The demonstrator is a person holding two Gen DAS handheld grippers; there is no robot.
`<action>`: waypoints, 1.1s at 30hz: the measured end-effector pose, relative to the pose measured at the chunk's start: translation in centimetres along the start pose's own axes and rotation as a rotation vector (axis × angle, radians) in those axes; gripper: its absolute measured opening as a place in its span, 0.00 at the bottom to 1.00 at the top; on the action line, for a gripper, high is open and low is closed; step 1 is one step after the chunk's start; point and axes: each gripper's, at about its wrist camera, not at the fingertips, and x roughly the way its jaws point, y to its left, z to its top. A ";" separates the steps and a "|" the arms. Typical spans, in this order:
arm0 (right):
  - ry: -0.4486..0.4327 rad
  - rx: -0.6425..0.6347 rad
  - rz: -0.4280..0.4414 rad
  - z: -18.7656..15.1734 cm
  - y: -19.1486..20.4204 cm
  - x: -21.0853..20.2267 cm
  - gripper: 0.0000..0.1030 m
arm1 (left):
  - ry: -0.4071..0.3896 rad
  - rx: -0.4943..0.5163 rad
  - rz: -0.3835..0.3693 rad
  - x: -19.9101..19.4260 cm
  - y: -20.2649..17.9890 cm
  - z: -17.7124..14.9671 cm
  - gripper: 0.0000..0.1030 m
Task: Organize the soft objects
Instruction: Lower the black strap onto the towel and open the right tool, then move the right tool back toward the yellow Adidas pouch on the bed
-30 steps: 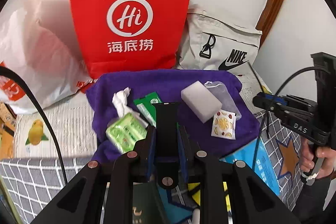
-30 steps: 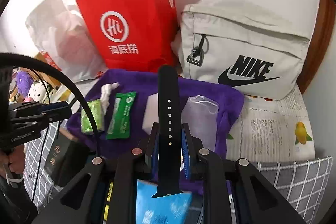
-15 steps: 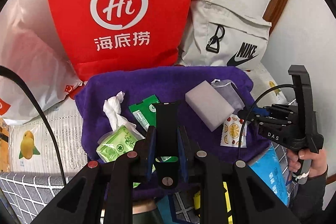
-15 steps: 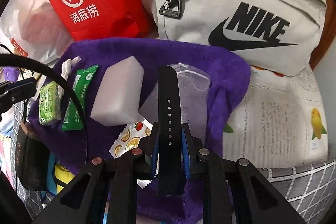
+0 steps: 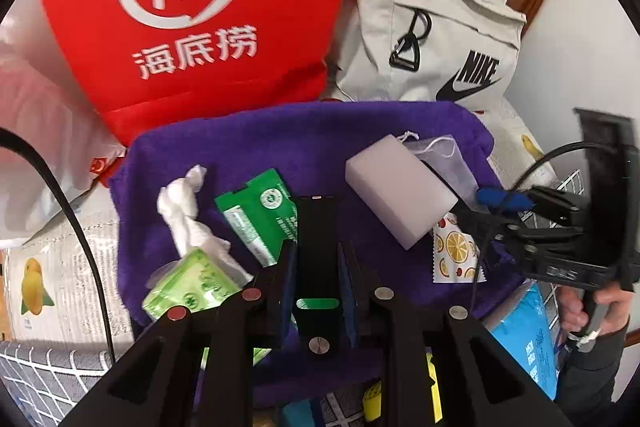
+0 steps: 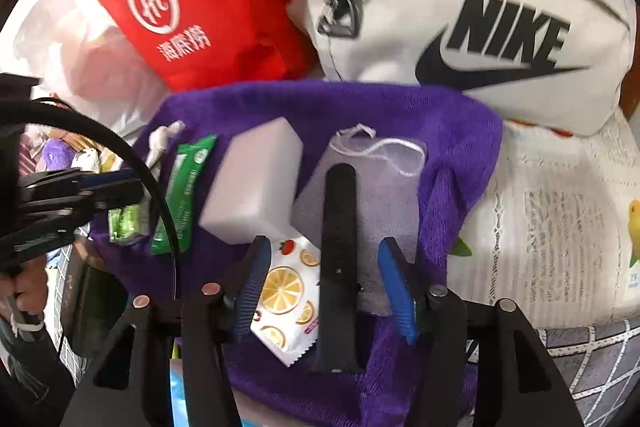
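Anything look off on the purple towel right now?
Yes: a black strap lies loose over the mesh pouch as the right gripper opens. The purple towel is rumpled at its right edge.

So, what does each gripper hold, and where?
Left gripper clamps a short strap near its lower end. Right gripper is opening; the long strap sits between its fingers, unpressed.

A red paper carrier bag [image 5: 192,27] at eleven o'clock carries a white circled "Hi" logo above the characters 海底捞. At one o'clock, a beige fabric pouch [image 6: 480,7] bears a black "NIKE" wordmark with its swoosh.
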 end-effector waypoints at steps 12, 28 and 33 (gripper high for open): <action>-0.087 -0.032 -0.039 -0.9 0.7 -4.7 0.54 | 0.075 0.018 -0.008 3.0 -1.9 0.0 0.19; -0.112 -0.026 -0.041 -7.8 3.2 -9.5 0.54 | 0.073 -0.035 0.012 0.2 -0.7 -1.4 0.55; -0.104 -0.032 -0.022 -9.8 6.0 -10.5 0.55 | 0.026 -0.026 0.032 -4.1 0.2 -3.7 0.60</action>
